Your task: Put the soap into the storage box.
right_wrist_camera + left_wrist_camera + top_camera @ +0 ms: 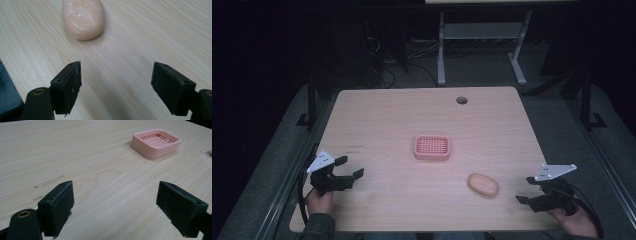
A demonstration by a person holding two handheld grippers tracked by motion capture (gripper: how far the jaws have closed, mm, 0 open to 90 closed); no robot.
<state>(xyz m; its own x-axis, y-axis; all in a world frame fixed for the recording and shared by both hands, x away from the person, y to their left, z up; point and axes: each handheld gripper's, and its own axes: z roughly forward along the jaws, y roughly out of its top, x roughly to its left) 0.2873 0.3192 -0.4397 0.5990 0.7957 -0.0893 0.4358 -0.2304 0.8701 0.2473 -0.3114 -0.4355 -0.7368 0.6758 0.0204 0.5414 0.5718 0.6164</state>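
Observation:
A pink soap dish [432, 147] with a slotted floor sits near the middle of the wooden table [387, 115]. A peach-coloured bar of soap [483, 184] lies flat to its right and nearer the front. My left gripper [350, 167] rests at the front left, open and empty, well apart from the dish [156, 143]. Open and empty as well, my right gripper [526, 189] hovers at the front right, a short way from the soap [83, 18]. The soap lies ahead of the right jaws, slightly to their left.
A round cable hole [461, 100] is cut near the table's far edge. Beyond the table stands the white frame of another desk [482, 45] on a dark floor with cables. A person's hands [319, 202] hold the grippers at the front edge.

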